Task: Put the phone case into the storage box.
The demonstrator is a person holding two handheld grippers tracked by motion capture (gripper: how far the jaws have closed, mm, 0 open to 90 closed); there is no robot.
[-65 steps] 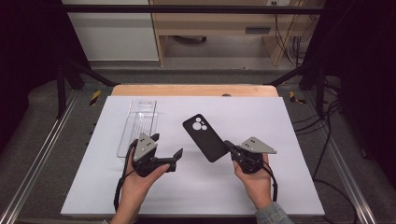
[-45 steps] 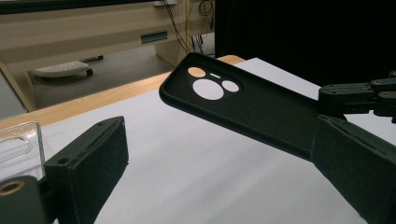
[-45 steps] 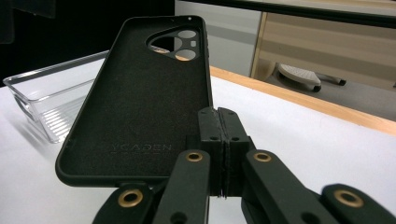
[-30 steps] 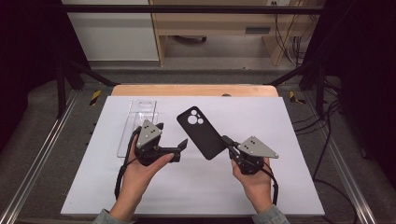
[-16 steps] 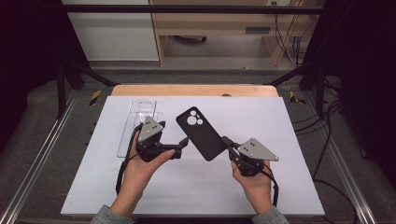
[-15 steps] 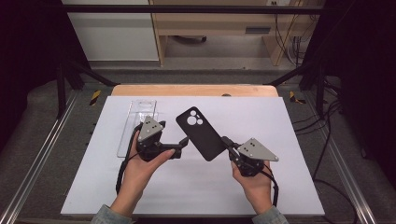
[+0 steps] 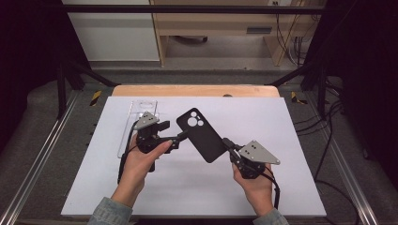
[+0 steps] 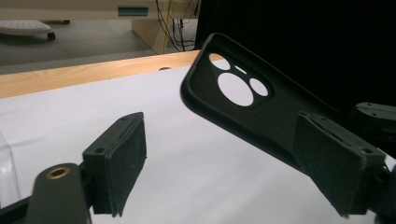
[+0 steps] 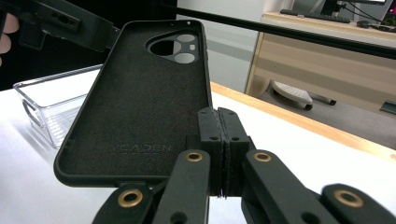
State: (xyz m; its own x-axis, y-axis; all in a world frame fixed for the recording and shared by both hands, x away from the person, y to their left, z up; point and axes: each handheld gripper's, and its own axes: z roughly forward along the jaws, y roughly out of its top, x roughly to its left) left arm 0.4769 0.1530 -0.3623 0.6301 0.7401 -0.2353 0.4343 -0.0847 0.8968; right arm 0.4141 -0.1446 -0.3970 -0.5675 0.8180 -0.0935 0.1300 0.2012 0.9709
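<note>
Case [image 7: 202, 135], a black phone shell, hung above the middle of the white table [image 7: 281, 122], tilted, its camera cutout at the far end. Right gripper [image 7: 230, 146] pinched its near right edge, jaws pressed tight on the rim. Left gripper [image 7: 174, 133] stood at the case's left edge; its jaws had just been closing, one pad [image 8: 122, 158] apart from the shell, the other beside it. A clear tray [image 7: 136, 123] lay at far left.

clear tray [image 8: 5, 177] — cut off at frame edge
</note>
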